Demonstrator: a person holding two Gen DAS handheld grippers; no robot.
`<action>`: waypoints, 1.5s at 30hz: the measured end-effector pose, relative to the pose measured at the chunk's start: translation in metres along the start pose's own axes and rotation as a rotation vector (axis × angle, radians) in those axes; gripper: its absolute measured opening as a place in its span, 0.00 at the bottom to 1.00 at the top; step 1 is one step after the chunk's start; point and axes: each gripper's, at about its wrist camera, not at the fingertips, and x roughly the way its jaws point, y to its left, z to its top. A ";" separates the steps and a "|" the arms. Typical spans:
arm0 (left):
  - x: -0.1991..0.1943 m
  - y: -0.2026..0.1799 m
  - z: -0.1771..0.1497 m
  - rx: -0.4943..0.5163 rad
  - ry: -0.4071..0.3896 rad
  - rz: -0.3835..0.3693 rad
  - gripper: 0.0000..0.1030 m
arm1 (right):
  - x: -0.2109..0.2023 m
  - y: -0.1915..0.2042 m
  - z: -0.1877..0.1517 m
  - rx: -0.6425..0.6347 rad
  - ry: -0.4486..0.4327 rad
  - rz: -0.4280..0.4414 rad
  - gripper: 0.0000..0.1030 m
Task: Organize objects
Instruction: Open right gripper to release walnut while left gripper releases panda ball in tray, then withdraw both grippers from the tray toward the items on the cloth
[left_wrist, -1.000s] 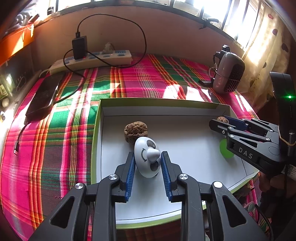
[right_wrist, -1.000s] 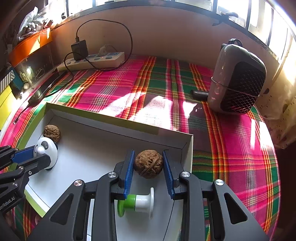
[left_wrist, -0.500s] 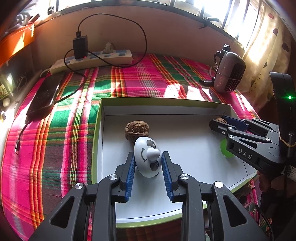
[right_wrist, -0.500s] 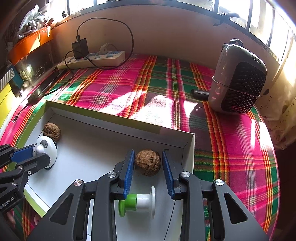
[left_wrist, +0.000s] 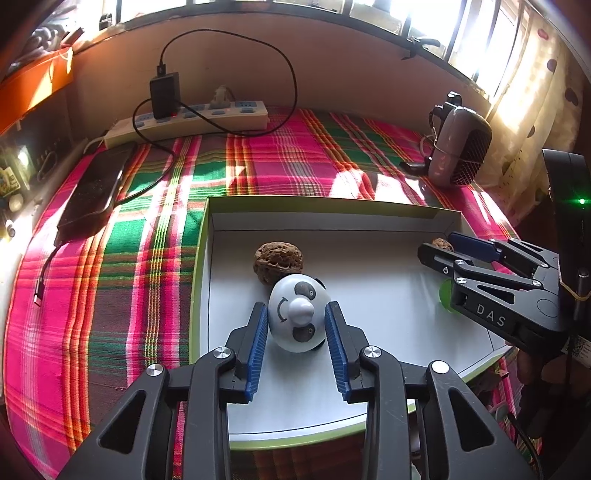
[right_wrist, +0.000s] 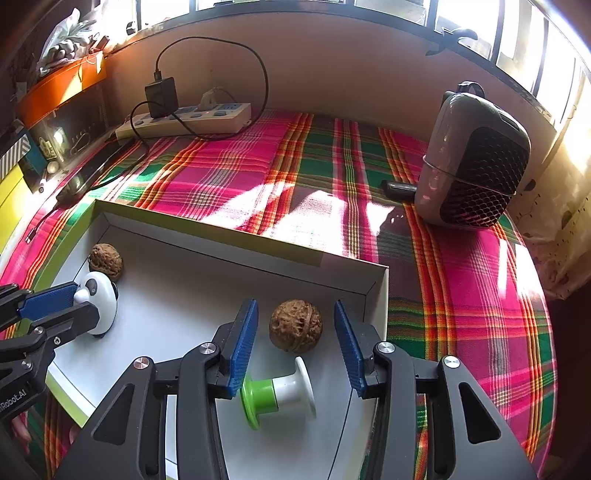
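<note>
A white box with a green rim (left_wrist: 199, 277) lies on the plaid cloth. Inside it, a white panda toy (left_wrist: 297, 314) rests on the floor between the blue pads of my left gripper (left_wrist: 295, 306), whose jaws are opening; thin gaps show on both sides. A walnut (left_wrist: 279, 260) touches the panda's far side. In the right wrist view, a second walnut (right_wrist: 295, 325) sits on the box floor near the right wall (right_wrist: 380, 295), between the pads of my right gripper (right_wrist: 294, 303). Its jaws are opening too, clear of the nut. A green and white spool (right_wrist: 279, 393) lies just under that gripper.
A power strip (left_wrist: 192, 118) with a black charger and cable runs along the back wall. A dark phone (left_wrist: 94, 188) lies at the left on the cloth. A grey mesh-fronted device (right_wrist: 472, 166) stands at the right. Windows and a curtain are behind.
Both pairs of jaws have widened. The right pads have let go of the walnut, which now rests on the box floor. The left pads have come off the panda. Neither hand has shifted.
</note>
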 end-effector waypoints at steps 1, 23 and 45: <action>0.000 0.000 0.000 0.002 -0.001 0.000 0.29 | -0.001 0.000 0.000 0.003 -0.001 0.001 0.44; -0.031 0.000 -0.010 -0.010 -0.058 0.000 0.29 | -0.043 -0.002 -0.013 0.034 -0.070 -0.009 0.46; -0.083 -0.008 -0.054 -0.003 -0.111 -0.024 0.29 | -0.112 0.010 -0.073 0.040 -0.136 0.008 0.46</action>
